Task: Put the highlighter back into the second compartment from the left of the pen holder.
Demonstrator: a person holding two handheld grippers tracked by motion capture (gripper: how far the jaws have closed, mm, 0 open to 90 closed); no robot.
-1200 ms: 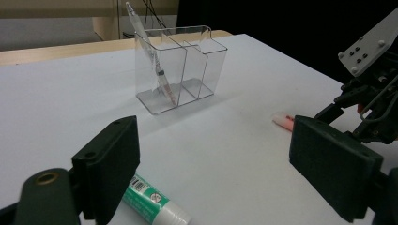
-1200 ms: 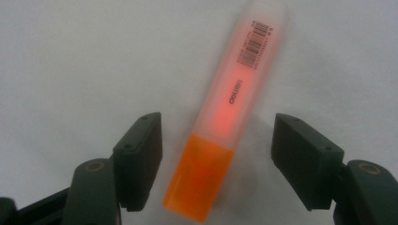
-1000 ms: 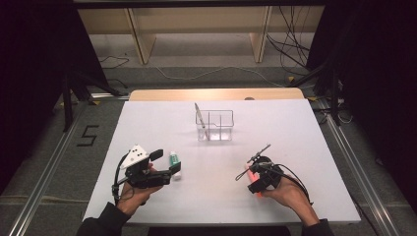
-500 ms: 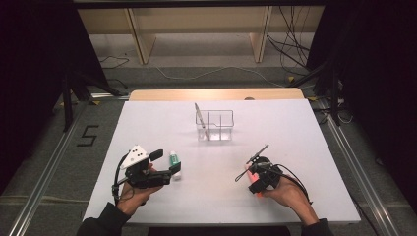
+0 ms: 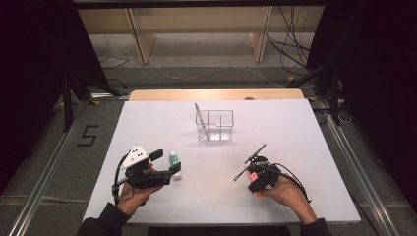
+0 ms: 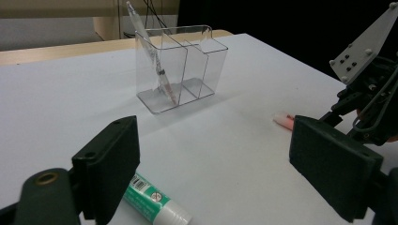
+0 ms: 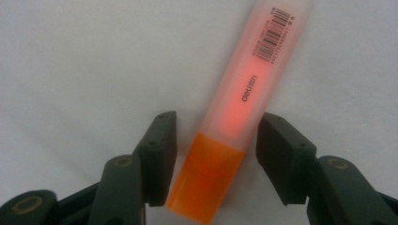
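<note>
Right tongs (image 7: 213, 140): jaws have just been closing around orange highlighter (image 7: 244, 98) lying on white table (image 5: 305, 132), narrow gaps remaining either side. Left tongs (image 6: 216, 173): wide open, empty, glue stick (image 6: 157, 201) beside one jaw.

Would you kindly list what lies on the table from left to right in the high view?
Left gripper → glue stick → pen leaning in the clear organizer → right gripper, its jaws just closing around an orange highlighter.
</note>
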